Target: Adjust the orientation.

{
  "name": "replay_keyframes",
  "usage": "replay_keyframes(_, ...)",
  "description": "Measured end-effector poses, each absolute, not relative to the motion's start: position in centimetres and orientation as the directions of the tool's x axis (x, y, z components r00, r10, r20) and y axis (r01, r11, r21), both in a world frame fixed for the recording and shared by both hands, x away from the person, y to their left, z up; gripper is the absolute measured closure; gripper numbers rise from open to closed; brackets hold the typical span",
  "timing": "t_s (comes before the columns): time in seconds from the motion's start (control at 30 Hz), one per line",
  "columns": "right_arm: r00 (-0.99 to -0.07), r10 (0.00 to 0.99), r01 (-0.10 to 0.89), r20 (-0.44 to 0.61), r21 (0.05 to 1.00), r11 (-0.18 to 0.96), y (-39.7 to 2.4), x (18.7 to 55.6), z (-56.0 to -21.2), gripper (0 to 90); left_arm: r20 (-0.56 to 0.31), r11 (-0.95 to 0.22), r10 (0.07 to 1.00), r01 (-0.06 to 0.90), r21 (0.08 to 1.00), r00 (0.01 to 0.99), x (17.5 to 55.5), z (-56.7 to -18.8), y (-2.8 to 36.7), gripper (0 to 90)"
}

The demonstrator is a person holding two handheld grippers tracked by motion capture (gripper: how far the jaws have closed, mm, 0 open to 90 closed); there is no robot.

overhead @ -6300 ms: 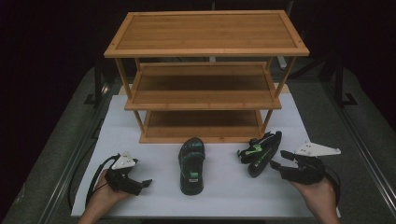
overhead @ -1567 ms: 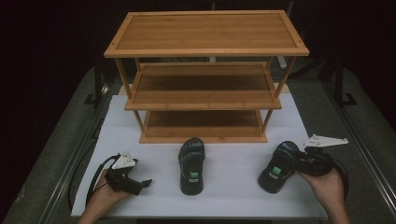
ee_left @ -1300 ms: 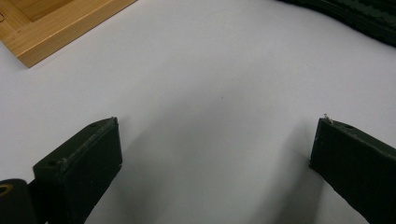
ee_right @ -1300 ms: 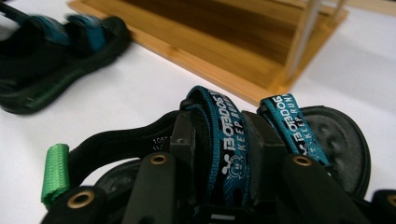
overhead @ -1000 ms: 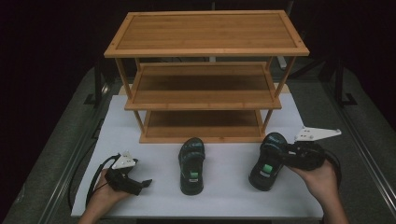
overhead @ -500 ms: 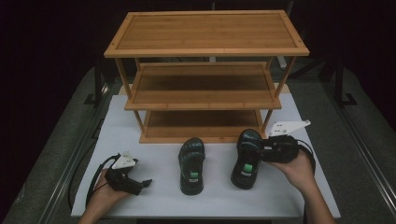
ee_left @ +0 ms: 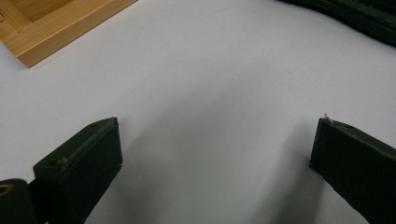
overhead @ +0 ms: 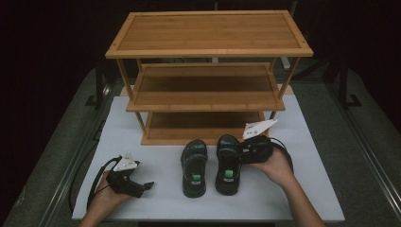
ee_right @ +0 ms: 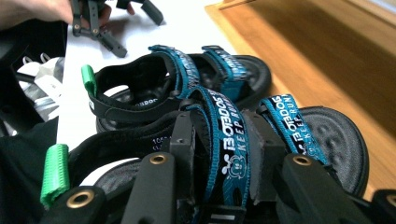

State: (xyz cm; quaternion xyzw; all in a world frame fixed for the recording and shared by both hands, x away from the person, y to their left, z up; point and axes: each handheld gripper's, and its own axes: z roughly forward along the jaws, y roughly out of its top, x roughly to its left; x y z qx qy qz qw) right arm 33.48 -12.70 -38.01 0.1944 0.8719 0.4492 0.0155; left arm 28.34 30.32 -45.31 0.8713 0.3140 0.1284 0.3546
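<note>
1. Pairing the sandals is the step in hand: the right gripper (overhead: pixel 243 150) has its fingers (ee_right: pixel 184 140) clamped on the blue strap of the right sandal (overhead: pixel 227 164), just beside the left sandal (overhead: pixel 194 166), near the counter's (overhead: pixel 307 156) front edge, before the bamboo rack (overhead: pixel 208 75).
2. Lower it until the sole sits flat, heels level with its mate, toes toward the rack.
3. Spread the fingers only once it rests, or the strap may drag it askew.
4. Idle near the front-left corner, the left gripper (ee_left: pixel 210 172) has wide-open, empty fingers.
</note>
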Motion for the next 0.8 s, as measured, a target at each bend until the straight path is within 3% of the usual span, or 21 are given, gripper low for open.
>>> replay_keyframes(0.17, -0.941, 0.298, 0.303, 0.158, 0.783, 0.543, -11.1, 34.2, -38.7, 66.9, 0.001, -0.551, 0.638, 0.457, 0.698, 0.770, 28.3, -45.3, 30.3, 1.5)
replay_keyframes(0.57, -0.936, 0.307, 0.324, 0.172, 0.764, 0.559, -10.1, 34.7, -40.3, 65.6, 0.002, -0.554, 0.637, 0.456, 0.697, 0.771, 28.4, -45.3, 30.3, 1.5)
replay_keyframes(0.67, -0.927, 0.327, 0.344, 0.186, 0.772, 0.534, -10.3, 34.7, -40.3, 52.4, 0.002, -0.553, 0.638, 0.456, 0.697, 0.770, 28.3, -45.3, 30.3, 1.5)
replay_keyframes(0.8, -0.918, 0.362, 0.347, 0.162, 0.771, 0.534, -10.5, 34.1, -39.8, 42.6, 0.004, -0.554, 0.637, 0.455, 0.697, 0.771, 28.4, -45.3, 30.3, 1.5)
